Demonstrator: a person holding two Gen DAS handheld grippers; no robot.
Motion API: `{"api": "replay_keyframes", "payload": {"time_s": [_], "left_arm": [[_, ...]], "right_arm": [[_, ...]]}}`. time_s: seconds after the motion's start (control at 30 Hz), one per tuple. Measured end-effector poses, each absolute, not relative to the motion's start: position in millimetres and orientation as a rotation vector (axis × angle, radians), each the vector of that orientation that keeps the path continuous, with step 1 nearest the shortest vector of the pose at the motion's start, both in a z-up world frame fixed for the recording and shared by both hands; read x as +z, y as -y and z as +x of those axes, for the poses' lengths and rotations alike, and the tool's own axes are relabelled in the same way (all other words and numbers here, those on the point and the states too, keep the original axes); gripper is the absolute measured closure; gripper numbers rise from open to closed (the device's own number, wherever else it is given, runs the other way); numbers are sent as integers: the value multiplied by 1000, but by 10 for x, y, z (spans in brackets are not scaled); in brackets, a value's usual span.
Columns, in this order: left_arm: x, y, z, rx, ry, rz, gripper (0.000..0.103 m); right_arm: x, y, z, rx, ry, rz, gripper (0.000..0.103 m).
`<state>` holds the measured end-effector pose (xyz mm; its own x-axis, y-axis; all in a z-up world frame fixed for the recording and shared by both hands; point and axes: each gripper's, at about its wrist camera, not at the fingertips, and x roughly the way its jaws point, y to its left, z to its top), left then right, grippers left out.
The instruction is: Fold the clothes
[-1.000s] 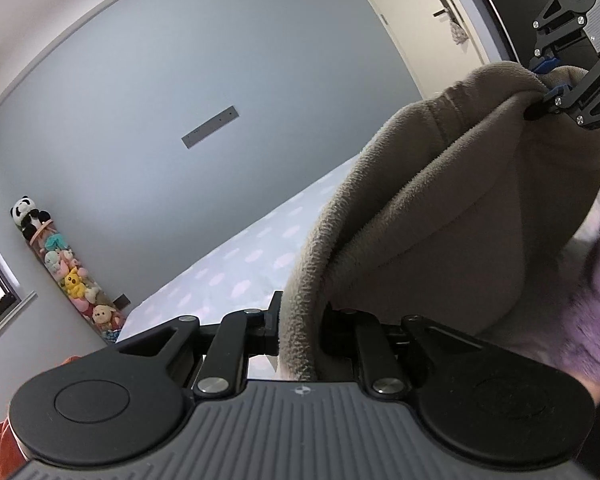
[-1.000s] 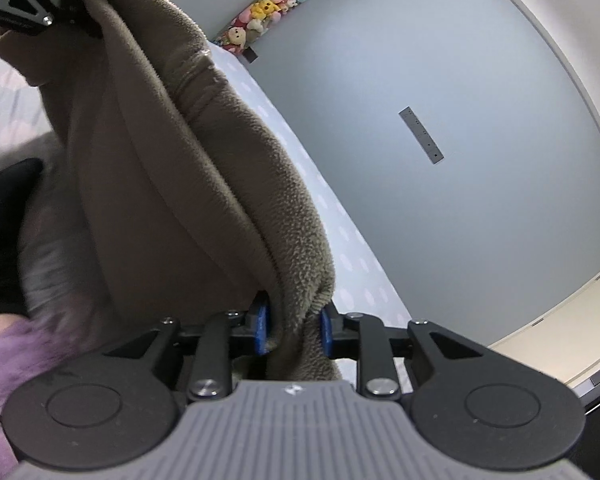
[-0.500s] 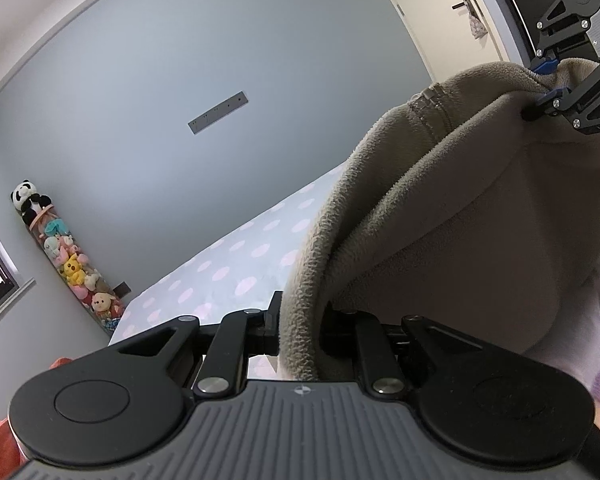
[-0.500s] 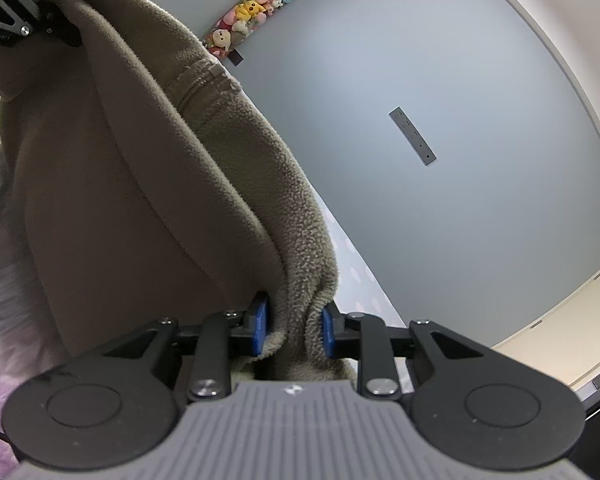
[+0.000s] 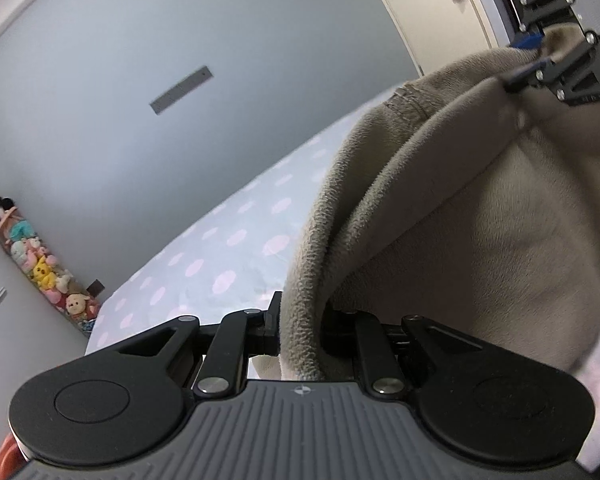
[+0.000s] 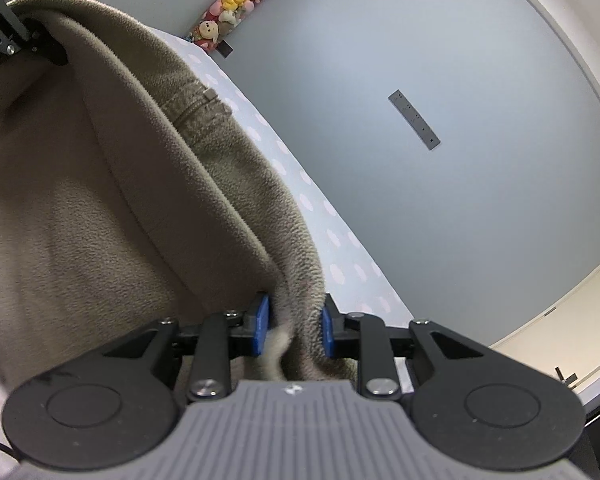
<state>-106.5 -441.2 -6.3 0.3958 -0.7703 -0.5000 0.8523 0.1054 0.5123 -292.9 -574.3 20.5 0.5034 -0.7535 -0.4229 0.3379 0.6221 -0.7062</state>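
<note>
Since a second ago both grippers have carried the taupe fleece garment (image 5: 480,216) sideways over the bed, so the purple fluffy item has slid out of the left wrist view and more of the dotted bedsheet (image 5: 220,248) shows. That garment hangs in the air between the two grippers, its thick hem stretched from one to the other (a stitched seam shows along the edge). One end is clenched in the left gripper (image 5: 300,320), fabric filling the narrow gap. At the other end the right gripper (image 6: 294,320) grasps a bunched fold between its blue pads (image 6: 260,324). Behind the bed stands a grey wall (image 6: 420,60) with a hanging row of plush toys (image 5: 40,260).
</note>
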Motion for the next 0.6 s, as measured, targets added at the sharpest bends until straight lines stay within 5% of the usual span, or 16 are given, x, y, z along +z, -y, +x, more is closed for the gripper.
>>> {"api": "replay_keyframes", "payload": {"time_s": [0.23,0.47,0.6], "left_arm": [[-427,5119,-629,-1212,-227,909,90],[-915,5551,-240,-1260,-409,880,88],[-1007,5566,-171,-1253,-427,874,68]], "right_arm": [[-36,6539,-2501,-717,-808,-500,97],[-479,7526,-2333,-705,-877,-327,97],[-725,7646,-2129,-714,-896,-307,95]]}}
